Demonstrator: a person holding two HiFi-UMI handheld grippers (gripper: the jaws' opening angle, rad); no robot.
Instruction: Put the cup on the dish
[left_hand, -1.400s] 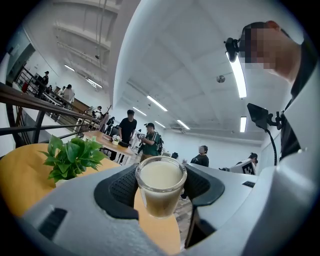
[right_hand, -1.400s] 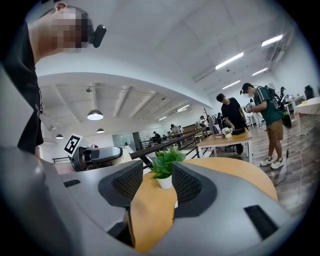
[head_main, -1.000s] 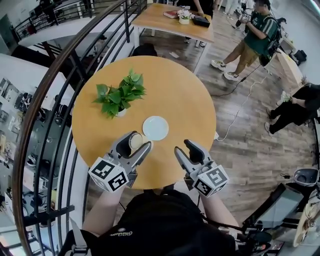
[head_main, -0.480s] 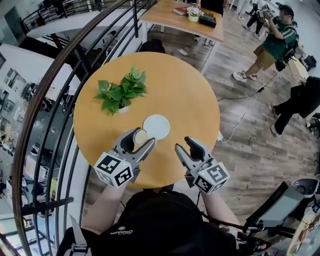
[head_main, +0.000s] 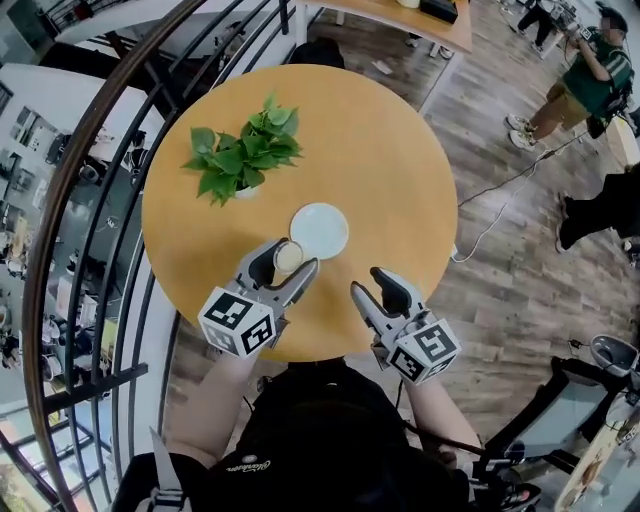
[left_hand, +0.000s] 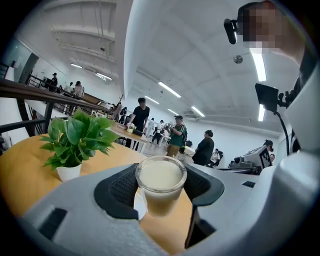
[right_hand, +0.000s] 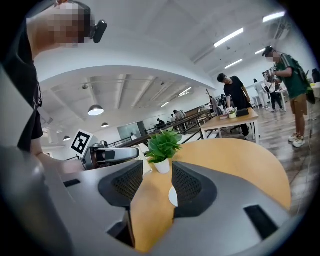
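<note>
One round wooden tabletop (head_main: 385, 165) carries three things: one potted plant (head_main: 240, 160), one white dish (head_main: 319, 230) and one cup (left_hand: 161, 182). The plant stands in a small white pot toward the far left of the top. The dish lies flat near the middle, well apart from the plant.

The cup is a clear glass filled almost to the rim with a pale, milky liquid. It stands upright between the fingers (left_hand: 117, 192) of the left gripper (head_main: 288, 262), whose two dark ribbed pads press on its sides, one on each, so the cup is held. From the head view the cup sits just beside the near-left rim of the dish, not on it. In the left gripper view a sliver of the dish shows low at the cup's left. Whether the cup's base rests on the wood or hangs slightly above it is hard to judge from these angles.

The right gripper (head_main: 368, 282) hovers over the near edge of the tabletop, to the right of the left one and apart from it. Its two fingers stand partly apart with nothing between them; only bare wood and a bit of the dish show in the gap.

Each gripper carries one marker cube. Beyond the tabletop, one person in a green shirt (head_main: 590, 80) stands on the wooden floor.
</note>
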